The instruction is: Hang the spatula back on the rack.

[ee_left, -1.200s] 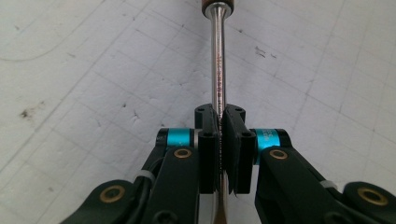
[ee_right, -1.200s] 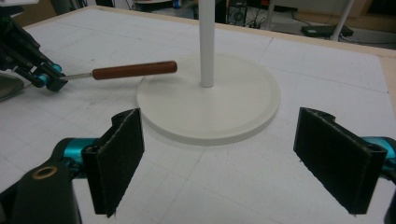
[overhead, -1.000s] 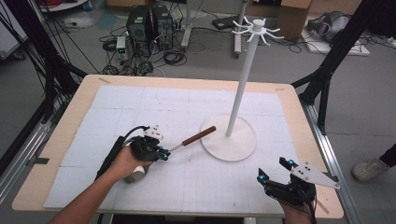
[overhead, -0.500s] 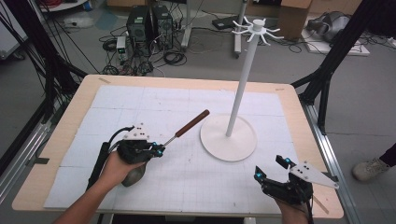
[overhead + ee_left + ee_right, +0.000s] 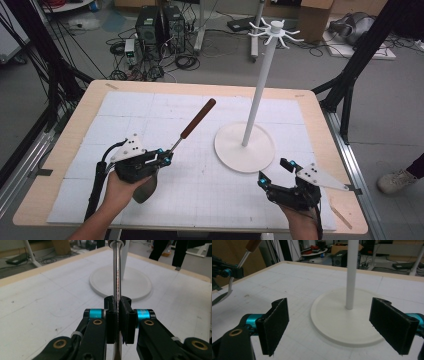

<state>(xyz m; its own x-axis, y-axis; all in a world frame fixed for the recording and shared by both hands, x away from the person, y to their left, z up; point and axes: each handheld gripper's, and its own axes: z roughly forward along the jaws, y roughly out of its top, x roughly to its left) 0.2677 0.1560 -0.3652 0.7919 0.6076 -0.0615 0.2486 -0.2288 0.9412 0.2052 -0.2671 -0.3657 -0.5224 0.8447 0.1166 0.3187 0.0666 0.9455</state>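
A spatula [image 5: 192, 125] with a brown wooden handle is clamped by its metal shaft in the left gripper [image 5: 167, 156], tilted up above the white gridded mat [image 5: 150, 110]. The right gripper view shows its blade [image 5: 222, 296] hanging below the jaws. The right gripper [image 5: 274, 172] gapes wide, empty, facing the white hook stand [image 5: 245, 150]. Cables and computers cover the floor beyond.

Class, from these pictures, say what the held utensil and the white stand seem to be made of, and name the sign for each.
Utensil: the shaft looks like polished metal, since it mirrors light in the left gripper view; the brown matte handle is probably wood. Stand: smooth, even white, likely painted metal or plastic; the look leaves that open.
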